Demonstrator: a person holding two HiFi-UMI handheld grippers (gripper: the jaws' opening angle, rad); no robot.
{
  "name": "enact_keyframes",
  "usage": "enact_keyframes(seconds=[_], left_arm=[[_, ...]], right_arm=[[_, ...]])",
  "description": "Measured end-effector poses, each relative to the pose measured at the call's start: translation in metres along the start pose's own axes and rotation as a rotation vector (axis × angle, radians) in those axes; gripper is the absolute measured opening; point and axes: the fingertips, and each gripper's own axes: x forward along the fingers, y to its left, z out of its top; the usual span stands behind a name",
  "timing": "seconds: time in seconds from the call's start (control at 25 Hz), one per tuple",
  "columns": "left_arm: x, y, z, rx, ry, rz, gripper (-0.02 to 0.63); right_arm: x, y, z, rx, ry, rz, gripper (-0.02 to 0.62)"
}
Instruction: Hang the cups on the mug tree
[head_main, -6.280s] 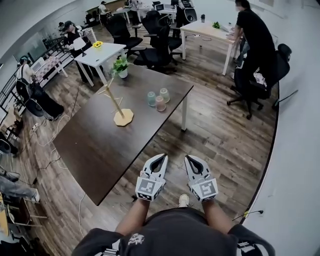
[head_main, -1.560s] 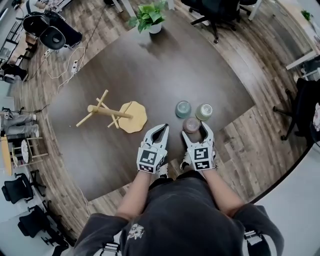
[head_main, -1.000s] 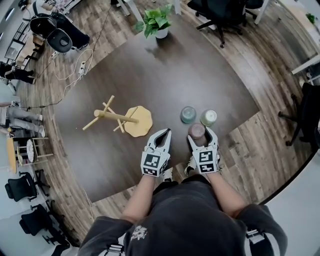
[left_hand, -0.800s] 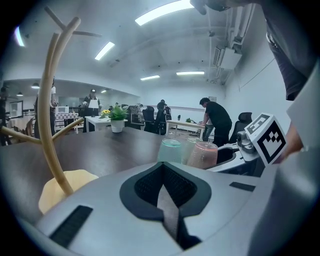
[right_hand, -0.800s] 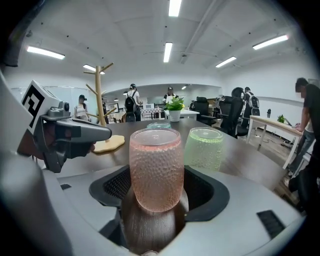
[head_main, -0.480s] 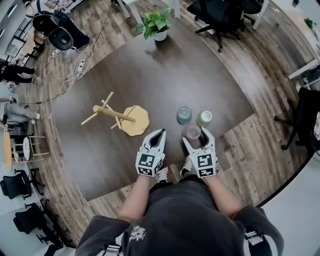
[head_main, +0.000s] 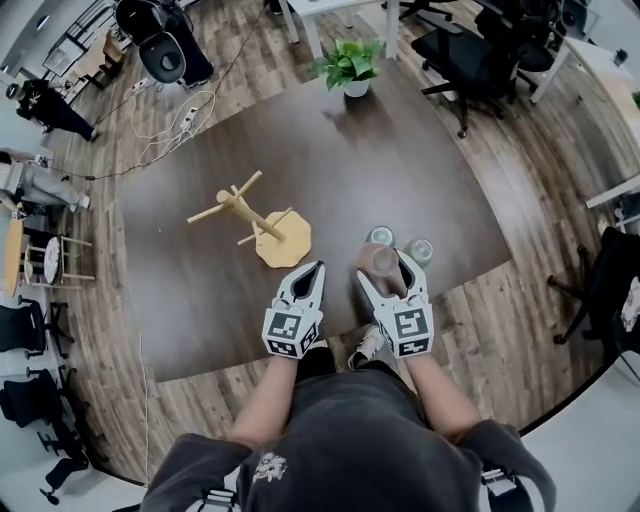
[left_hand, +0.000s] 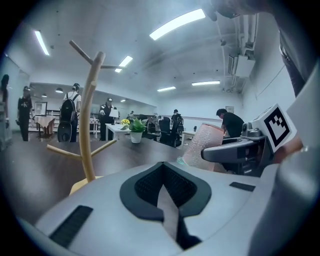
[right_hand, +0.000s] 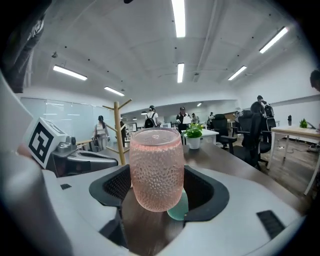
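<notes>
The wooden mug tree (head_main: 252, 216) stands left of centre on the dark table (head_main: 190, 300), with bare pegs. In the left gripper view the mug tree (left_hand: 89, 125) is straight ahead of my left gripper (head_main: 317, 268), which is shut and empty. My right gripper (head_main: 384, 266) is shut on the dimpled pink cup (head_main: 377, 259), which looks raised off the table. The pink cup (right_hand: 156, 167) fills the right gripper view, upside down between the jaws. Behind it stand a teal cup (head_main: 380, 236) and a pale green cup (head_main: 419, 250). The teal cup (right_hand: 178, 206) peeks out under the pink one.
A potted plant (head_main: 350, 68) stands at the table's far edge. Office chairs (head_main: 470, 60) and white desks lie beyond it, and cables (head_main: 170, 125) trail on the floor at far left. The table's near edge is just under both grippers. People stand far off.
The pink cup has come up between my right gripper's jaws and now overlaps the teal cup. The head view has shifted. My left gripper stays shut beside it.
</notes>
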Motion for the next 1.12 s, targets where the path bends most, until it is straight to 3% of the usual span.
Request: enact_keyframes(seconds=[0.52,0.96,1.12], left_arm=[[-0.031,0.058,0.01,-0.042,-0.042,0.088,0.0],[-0.056,0.1,0.008,-0.026,-0.051,0.167,0.0],[-0.07,0.121,0.018,0.018,-0.051,0.213,0.0]], right_arm=[[0.057,0.04,0.048,0.1,-0.05,0.103,0.345],[0.115,0.064,0.069,0.177,-0.048,0.205,0.345],[0.138,0.072,0.073,0.216,-0.046,0.237,0.345]])
